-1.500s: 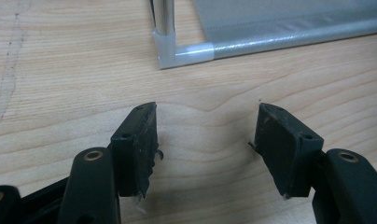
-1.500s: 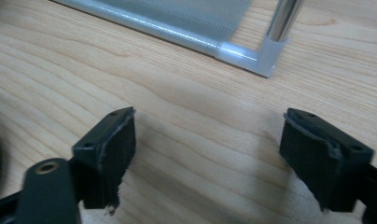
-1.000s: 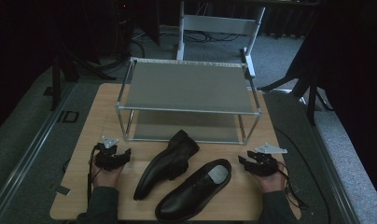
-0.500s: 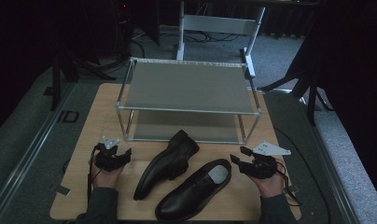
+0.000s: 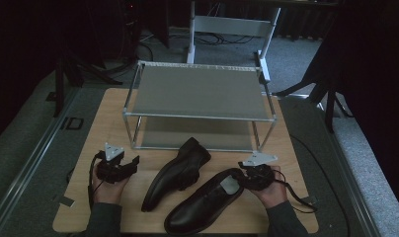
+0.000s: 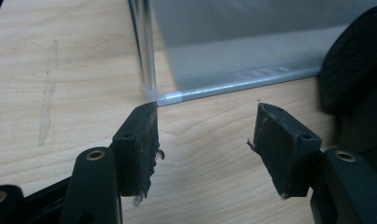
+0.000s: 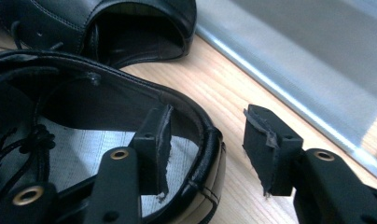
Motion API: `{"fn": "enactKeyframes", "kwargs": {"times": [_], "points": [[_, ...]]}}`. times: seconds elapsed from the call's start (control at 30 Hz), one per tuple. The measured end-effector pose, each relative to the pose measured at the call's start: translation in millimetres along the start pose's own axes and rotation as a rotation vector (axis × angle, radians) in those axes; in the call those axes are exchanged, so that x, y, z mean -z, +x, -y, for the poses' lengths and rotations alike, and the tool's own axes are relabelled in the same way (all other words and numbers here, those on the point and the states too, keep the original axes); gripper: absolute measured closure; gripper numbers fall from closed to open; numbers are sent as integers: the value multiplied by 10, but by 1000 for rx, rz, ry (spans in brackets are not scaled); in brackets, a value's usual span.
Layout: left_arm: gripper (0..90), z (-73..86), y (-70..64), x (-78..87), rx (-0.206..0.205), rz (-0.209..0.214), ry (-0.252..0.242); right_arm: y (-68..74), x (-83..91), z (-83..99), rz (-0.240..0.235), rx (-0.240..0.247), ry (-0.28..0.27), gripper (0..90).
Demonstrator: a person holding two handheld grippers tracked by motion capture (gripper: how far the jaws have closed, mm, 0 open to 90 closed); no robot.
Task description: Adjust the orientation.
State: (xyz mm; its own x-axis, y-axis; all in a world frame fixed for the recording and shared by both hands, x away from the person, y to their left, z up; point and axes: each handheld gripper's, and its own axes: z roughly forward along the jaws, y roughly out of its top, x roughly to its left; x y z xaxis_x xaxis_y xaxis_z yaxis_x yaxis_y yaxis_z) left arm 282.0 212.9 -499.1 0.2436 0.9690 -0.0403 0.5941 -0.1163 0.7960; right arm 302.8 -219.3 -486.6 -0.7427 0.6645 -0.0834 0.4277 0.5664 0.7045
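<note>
1. Heel rim of the near shoe [image 7: 196, 135] stood between the spread jaws of the right gripper [image 7: 205, 149]: one jaw inside the opening over the grey insole, the other outside above the counter [image 7: 233, 93]. Closing would pinch the heel wall.
2. That shoe [image 5: 207, 202] lay on the counter in front of the rack [image 5: 200, 94], its long axis slanting from the heel at the right gripper [image 5: 247, 177] down to the toe at the person's edge.
3. The left gripper [image 5: 131, 165] hung well apart, jaws spread on nothing, just left of the second shoe [image 5: 178, 170].
4. The left gripper view gave the rack's post [image 6: 147, 51] and lower shelf close; the high view gave both shoes lying side by side.
</note>
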Motion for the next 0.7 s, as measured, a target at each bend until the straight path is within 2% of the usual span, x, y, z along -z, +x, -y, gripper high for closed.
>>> {"fn": "enactKeyframes", "kwargs": {"times": [0.13,0.2,0.3,0.47,0.63,0.7], "points": [[408,-21,-17,24,-7,0,-6,2,-46,-9,-1,16,31,610],[407,-25,-34,23,-5,1,-4,-7,-44,-1,-22,20,28,663],[407,-33,-65,34,-15,7,-6,-22,-22,12,-27,10,26,685],[406,-69,-110,80,-30,23,-17,-30,34,47,18,26,31,704],[399,-95,-130,100,-47,39,-9,-130,109,124,52,-8,32,707],[400,-98,-138,98,-46,41,-9,-213,187,208,83,-34,34,709]]}}
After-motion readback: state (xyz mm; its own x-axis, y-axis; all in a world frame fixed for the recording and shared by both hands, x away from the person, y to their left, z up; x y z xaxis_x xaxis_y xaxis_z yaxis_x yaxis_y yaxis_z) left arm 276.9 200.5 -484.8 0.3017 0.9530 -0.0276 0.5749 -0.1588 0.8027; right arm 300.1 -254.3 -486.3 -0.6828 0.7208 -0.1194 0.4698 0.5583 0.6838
